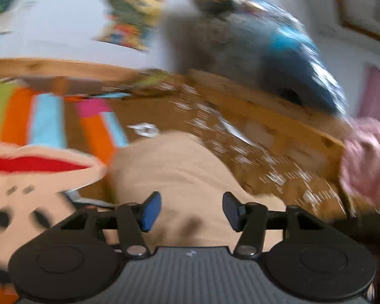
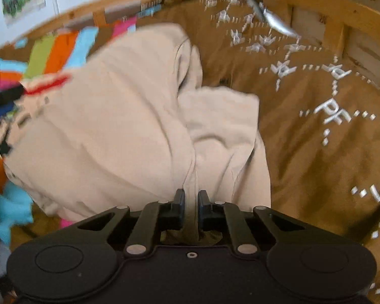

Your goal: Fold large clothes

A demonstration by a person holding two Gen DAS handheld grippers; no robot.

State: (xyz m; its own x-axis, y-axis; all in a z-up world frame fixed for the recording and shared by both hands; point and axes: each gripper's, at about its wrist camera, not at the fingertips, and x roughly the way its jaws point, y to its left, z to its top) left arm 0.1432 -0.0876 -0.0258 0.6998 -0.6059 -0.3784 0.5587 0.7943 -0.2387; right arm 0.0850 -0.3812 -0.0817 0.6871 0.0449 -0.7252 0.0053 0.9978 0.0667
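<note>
Nearest the right wrist camera, the right gripper (image 2: 191,206) is seen pinching a bunched fold of the beige garment (image 2: 129,116) — cloth is pressed between its narrow-set pads. The garment lies heaped on the brown bedspread (image 2: 316,139), left of its white lettering, with a striped blanket (image 2: 60,48) at the far left and a wooden bed frame (image 2: 316,2) behind. In the blurred left view, the left gripper (image 1: 191,211) is held half spread above the cloth; nothing is gripped between its blue pads (image 1: 149,211). The fold seems barely begun — the garment is judged still crumpled. A second edge would next need to be caught by the left gripper, so the cloth can be spread flat.
</note>
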